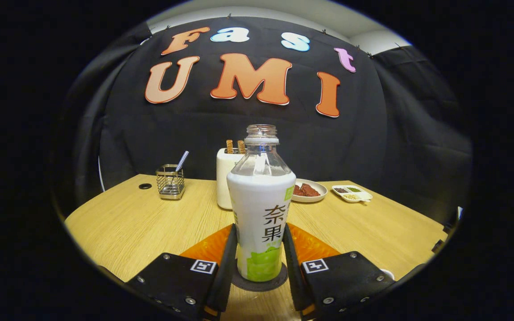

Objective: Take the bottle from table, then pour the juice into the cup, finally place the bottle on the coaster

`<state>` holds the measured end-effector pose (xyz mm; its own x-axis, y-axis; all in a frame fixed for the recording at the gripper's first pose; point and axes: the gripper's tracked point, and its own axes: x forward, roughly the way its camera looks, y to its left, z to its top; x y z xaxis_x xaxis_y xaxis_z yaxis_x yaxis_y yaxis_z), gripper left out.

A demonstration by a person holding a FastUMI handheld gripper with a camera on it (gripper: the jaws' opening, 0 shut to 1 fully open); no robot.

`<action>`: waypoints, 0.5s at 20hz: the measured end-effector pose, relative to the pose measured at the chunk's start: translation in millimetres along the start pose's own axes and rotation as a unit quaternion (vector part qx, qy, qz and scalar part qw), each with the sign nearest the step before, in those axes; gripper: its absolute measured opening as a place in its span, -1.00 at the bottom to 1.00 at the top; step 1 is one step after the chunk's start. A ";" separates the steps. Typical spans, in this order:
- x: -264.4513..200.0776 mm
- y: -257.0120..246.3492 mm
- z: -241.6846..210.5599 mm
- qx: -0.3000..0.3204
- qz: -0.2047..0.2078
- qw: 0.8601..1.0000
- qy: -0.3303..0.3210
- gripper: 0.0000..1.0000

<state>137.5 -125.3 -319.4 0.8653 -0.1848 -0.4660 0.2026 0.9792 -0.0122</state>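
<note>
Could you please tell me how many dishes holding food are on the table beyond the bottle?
2. A round plate with dark food sits just behind the bottle, beside the white toaster. A small divided dish lies farther out beside that plate. The bottle, between the gripper fingers, may hide others.

The table (118,227) is carrying a coaster (259,283) between the fingers (226,263) — a wire basket (170,181), toaster (225,178) and two dishes (311,191) sitting beyond.

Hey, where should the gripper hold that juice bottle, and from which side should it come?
Grip the bottle low on its straight labelled body, coming level from the near side. It stands upright on the coaster, and the gripper fingers flank that part. The clear shoulder and neck taper, so they would likely slip.
</note>
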 end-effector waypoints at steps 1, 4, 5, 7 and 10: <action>0.8 0.0 -3.4 0.003 -0.002 1.000 0.004 0.11; -0.2 -7.5 -9.9 0.022 -0.014 1.000 0.008 0.25; -3.1 -7.5 -6.8 0.033 -0.012 0.999 0.005 0.32; -9.4 -3.8 1.1 0.053 0.001 0.999 -0.009 0.48; -32.2 -0.2 21.9 0.073 0.015 0.996 -0.048 0.75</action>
<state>119.7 -121.3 -285.0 0.9104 -0.1694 -0.3775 0.2341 0.9632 0.1322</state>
